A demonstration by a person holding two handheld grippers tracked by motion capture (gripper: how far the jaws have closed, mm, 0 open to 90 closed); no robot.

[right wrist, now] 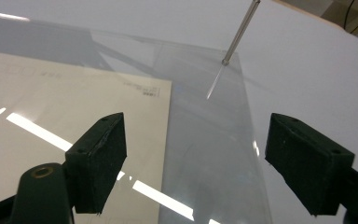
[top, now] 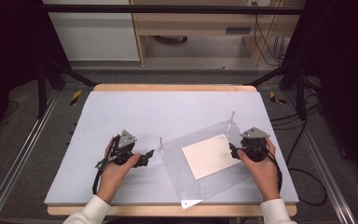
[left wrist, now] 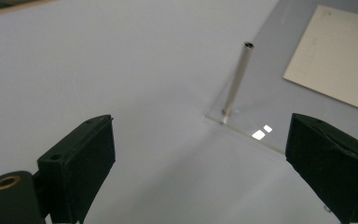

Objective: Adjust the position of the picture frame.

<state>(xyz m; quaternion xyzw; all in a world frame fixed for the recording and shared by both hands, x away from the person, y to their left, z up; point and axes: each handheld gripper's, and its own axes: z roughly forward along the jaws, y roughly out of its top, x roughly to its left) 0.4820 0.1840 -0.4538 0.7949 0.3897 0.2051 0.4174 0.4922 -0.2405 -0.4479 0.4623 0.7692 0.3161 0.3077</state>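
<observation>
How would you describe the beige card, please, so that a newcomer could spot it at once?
On the pale grey table, look right of centre for the clear plastic sheet with upright metal posts at its corners. The beige card lies flat at that sheet, between both grippers. It is the only opaque, cream-coloured rectangle there.

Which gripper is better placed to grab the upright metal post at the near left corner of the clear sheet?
Left. The left gripper sits open right beside that metal post, which stands centred between its jaws. The right gripper is across the clear sheet, by the paper card.
</observation>
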